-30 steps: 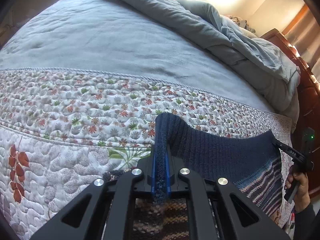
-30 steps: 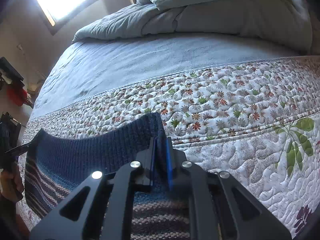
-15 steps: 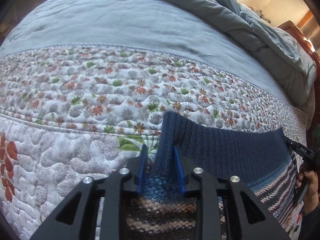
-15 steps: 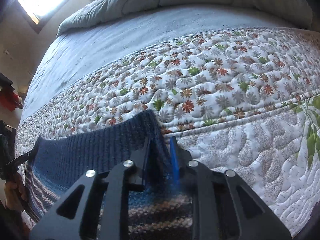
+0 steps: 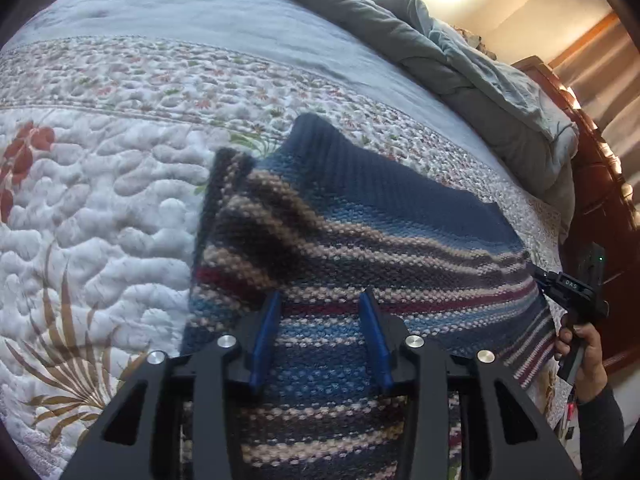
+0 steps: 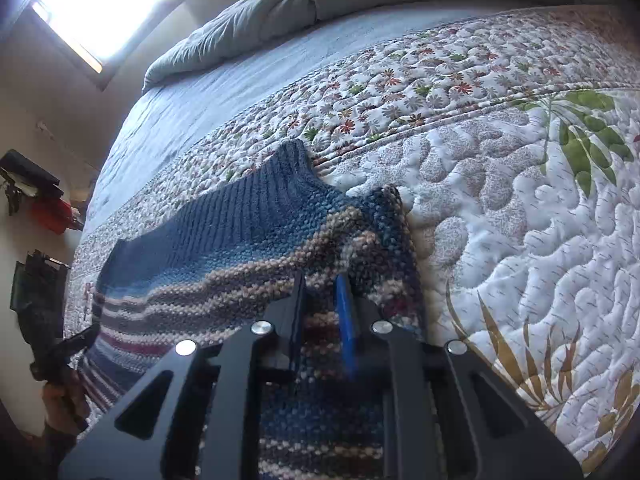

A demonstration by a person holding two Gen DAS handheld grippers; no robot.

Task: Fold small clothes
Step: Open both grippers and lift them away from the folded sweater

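Where sweater (image 5: 360, 240) meets lens, hem seemingly cropped

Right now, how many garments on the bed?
1. One striped knit sweater lies on the quilt, below both grippers, navy ribbed band toward the duvet. Anything underneath it or off-frame can't be ruled out.

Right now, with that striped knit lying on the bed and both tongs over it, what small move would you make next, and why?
Probably draw both tongs back clear of the striped knit. The left tongs have just opened and the right tongs have opened then narrowed a little; neither pinches the wool. The knit rests on the quilt, its navy ribbed edge laid over, so the next grip needs a clear view.
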